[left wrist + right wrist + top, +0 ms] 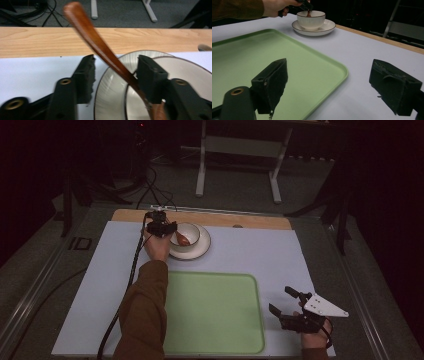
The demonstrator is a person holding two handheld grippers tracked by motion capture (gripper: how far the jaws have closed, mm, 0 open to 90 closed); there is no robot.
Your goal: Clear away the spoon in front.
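Wooden and reddish-brown, the spoon [100, 47] leans in the bowl [185, 234], its end down inside and its handle slanting up over the rim toward the left gripper [161, 227]. In the left gripper view the handle passes between the two jaws, which stand apart around it; it looks close to the right-hand one, but no grip has closed yet. So I judge the work at its start: the reach is made, the grasp and the lift are still to come.

Besides the spoon, I see nothing in the bowl. It sits on a saucer [200, 251] at the far side of the white mat [280, 260]. Nearer the person, the green tray [215, 312] lies bare. The right gripper [284, 304] rests just right of the tray, jaws wide apart, holding nothing.
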